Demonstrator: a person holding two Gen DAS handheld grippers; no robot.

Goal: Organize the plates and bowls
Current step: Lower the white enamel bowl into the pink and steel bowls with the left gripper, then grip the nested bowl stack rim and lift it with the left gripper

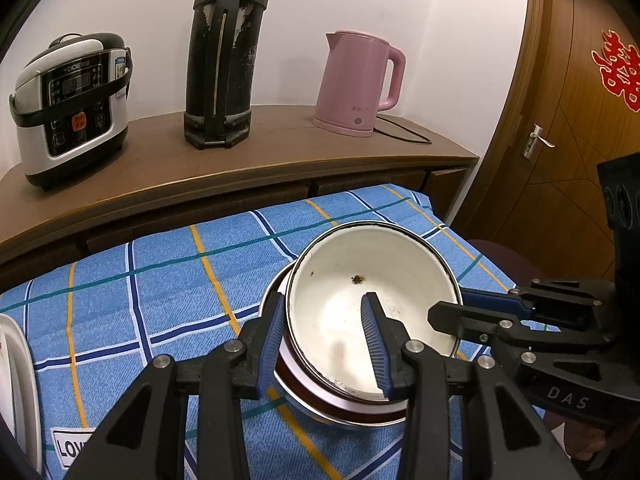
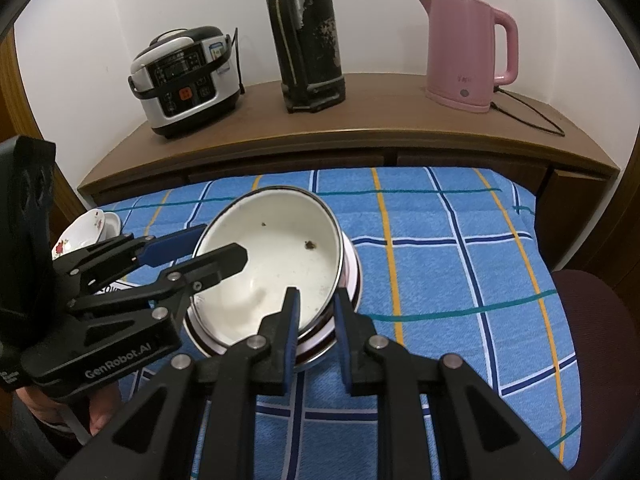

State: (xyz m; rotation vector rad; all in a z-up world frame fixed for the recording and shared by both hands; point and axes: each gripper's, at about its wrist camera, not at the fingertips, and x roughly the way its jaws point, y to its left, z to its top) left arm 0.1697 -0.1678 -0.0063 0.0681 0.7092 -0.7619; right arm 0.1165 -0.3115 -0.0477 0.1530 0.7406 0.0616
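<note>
A white enamel bowl [image 1: 360, 280] with a dark rim sits tilted in a stack of bowls [image 1: 320, 396] on the blue checked cloth. It also shows in the right wrist view [image 2: 272, 256]. My left gripper [image 1: 326, 312] is open, its jaws straddling the bowl's left rim, one finger inside and one outside. My right gripper [image 2: 316, 304] straddles the bowl's right rim with a narrow gap; the rim sits between its pads, contact unclear. Each gripper shows in the other's view, the right one [image 1: 452, 312] and the left one [image 2: 224, 246].
A flowered white bowl [image 2: 80, 232] and a small dish [image 2: 112, 224] lie at the cloth's left. A white plate edge [image 1: 16, 380] shows at far left. On the wooden sideboard [image 1: 280, 148] stand a rice cooker [image 1: 68, 100], a black thermos [image 1: 224, 56] and a pink kettle [image 1: 356, 84]. A door [image 1: 568, 120] is at right.
</note>
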